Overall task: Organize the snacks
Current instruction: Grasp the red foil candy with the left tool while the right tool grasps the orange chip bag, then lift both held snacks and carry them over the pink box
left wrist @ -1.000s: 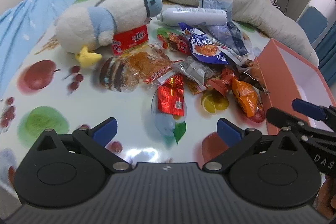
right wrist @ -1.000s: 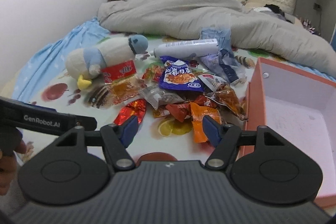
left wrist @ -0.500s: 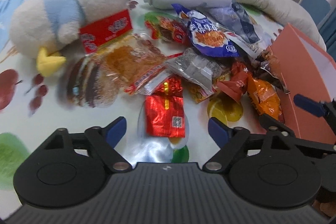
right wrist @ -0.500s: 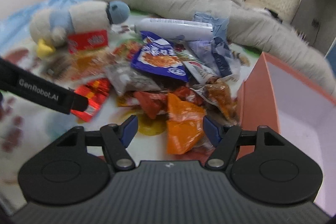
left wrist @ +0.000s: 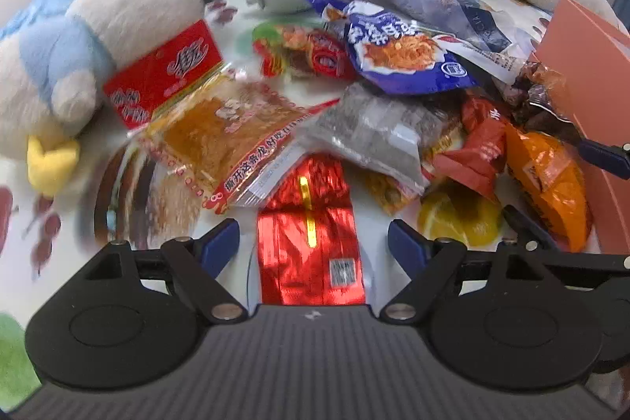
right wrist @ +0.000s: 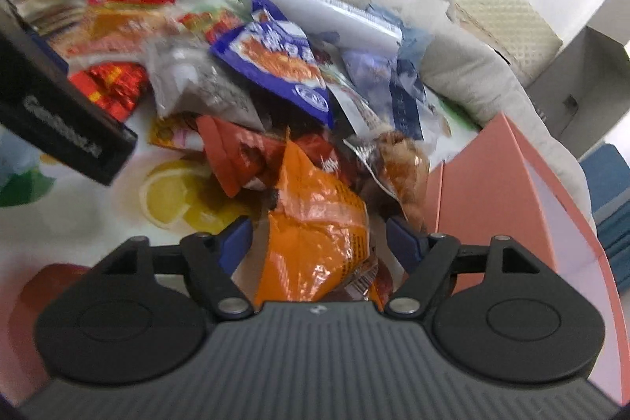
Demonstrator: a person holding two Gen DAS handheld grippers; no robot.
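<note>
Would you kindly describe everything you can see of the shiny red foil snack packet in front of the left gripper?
The red foil packet is a flat, crinkled metallic pouch with a gold strip down its middle and a small white barcode label near its lower right corner. It lies flat on the fruit-print tablecloth, lengthwise between the open fingers of the left gripper, which do not touch it. Its far end is tucked under a clear orange-filled packet and a grey packet. It looks sealed.
</note>
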